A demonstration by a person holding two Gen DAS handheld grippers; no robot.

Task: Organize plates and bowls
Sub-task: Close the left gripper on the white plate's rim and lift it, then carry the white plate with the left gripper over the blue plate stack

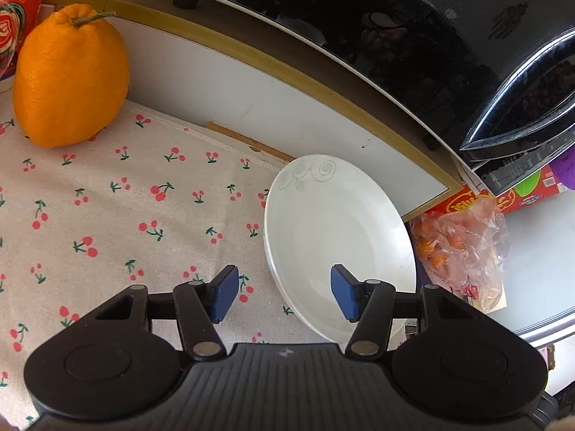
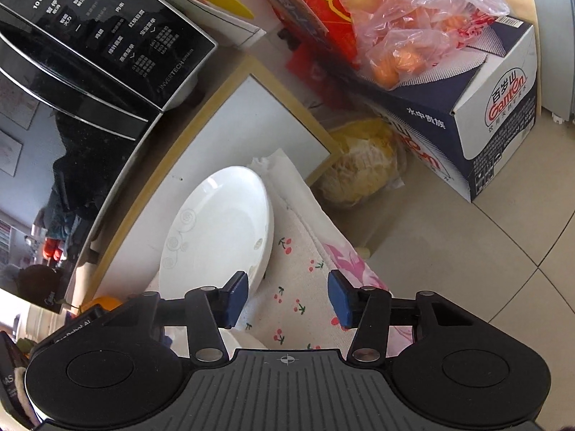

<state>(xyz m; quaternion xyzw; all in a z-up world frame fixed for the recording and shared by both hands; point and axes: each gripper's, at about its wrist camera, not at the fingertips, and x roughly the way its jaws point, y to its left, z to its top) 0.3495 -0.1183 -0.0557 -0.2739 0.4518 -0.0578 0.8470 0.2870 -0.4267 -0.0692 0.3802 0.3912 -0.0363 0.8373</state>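
White plates [image 1: 337, 237] with a faint swirl pattern lie stacked on a cherry-print cloth [image 1: 107, 215] near its right end. My left gripper [image 1: 285, 292] hangs just above the stack's left rim: its right blue pad is over the plate, its left pad over the cloth, jaws apart and not touching. In the right wrist view the same plates [image 2: 215, 230] lie ahead on the left. My right gripper [image 2: 287, 298] stands open over the cloth [image 2: 298, 280] at the plates' right rim, with the left pad in front of that rim.
A large orange fruit [image 1: 72, 75] stands at the cloth's far left. A black microwave [image 1: 431, 36] sits behind on a white board [image 1: 251, 89]. A plastic bag of oranges [image 2: 413, 28] and a cardboard carton [image 2: 485, 107] lie right of the table, above the tiled floor [image 2: 467, 269].
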